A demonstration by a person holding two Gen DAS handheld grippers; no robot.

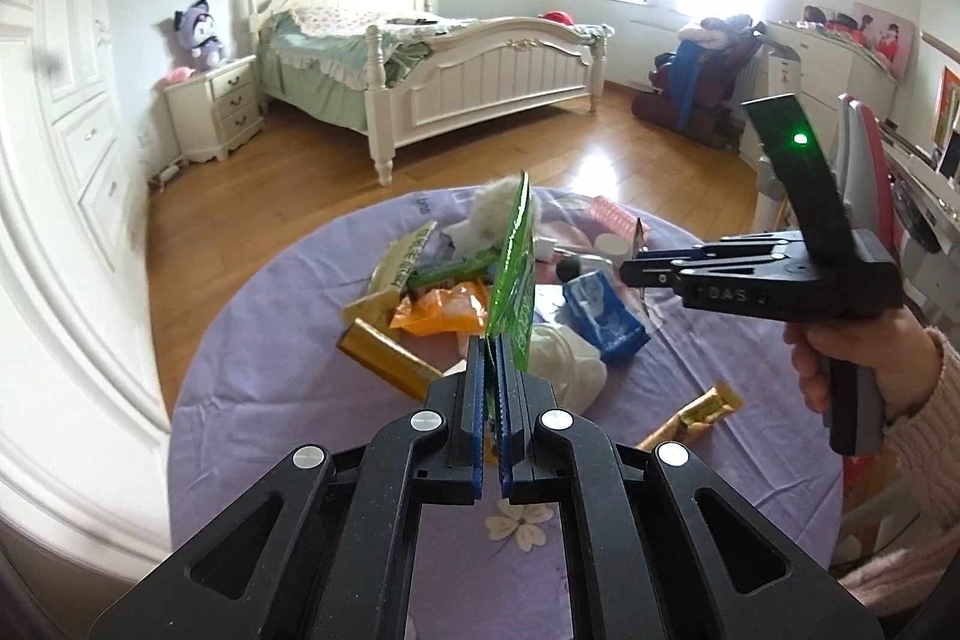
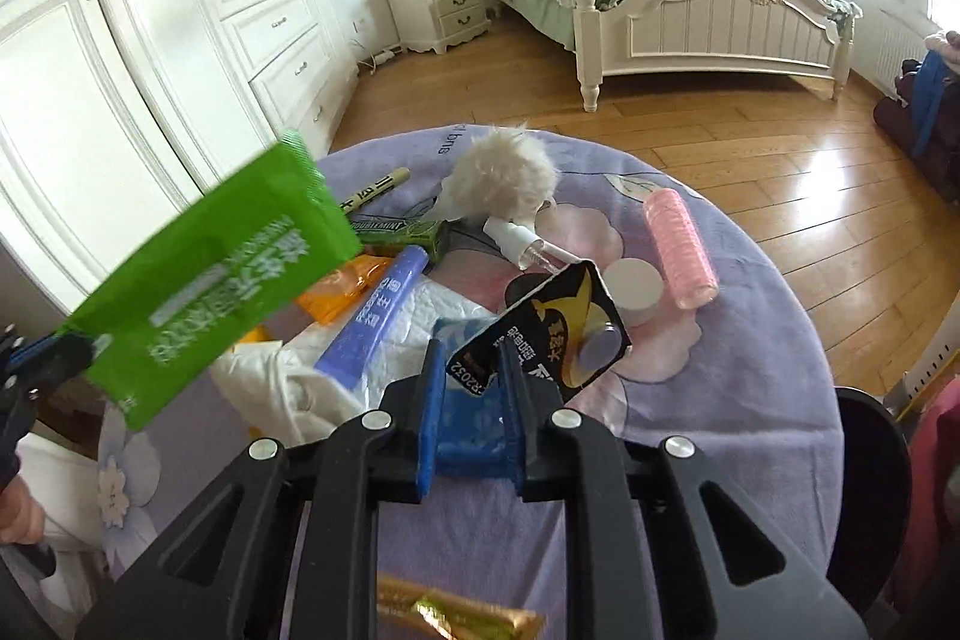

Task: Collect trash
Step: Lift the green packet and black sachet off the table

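We find the collecting step under way, with both tongs already loaded. The left tongs [image 1: 492, 370] are pressed together on the bottom edge of a green wrapper [image 1: 513, 268], which stands upright above the bench [image 1: 270, 400], clear of the pile. The right tongs [image 2: 471, 388] show a gap between their blue pads, yet a black battery card [image 2: 552, 328] sits at the tips, caught at its lower corner; we judge it pinched, though only lightly.

We see no bin or bag for certain in either view; a dark round shape [image 2: 870, 460] at the bench's right edge may be one, but we cannot tell. The next move, in our judgement, calls for carrying both pieces to a receptacle and releasing them, with care that the card does not slip.

Remaining litter on the bench: an orange packet [image 1: 447, 307], a gold wrapper [image 1: 387, 355], a blue pack [image 1: 606, 316], a white crumpled bag [image 1: 570, 361], and a second gold wrapper [image 1: 696, 415] near the right edge. A fluffy pompom [image 2: 504, 178], a pink roller [image 2: 681, 247] and a small spray bottle [image 2: 522, 244] lie among them and look like belongings, not trash, crowding later picks
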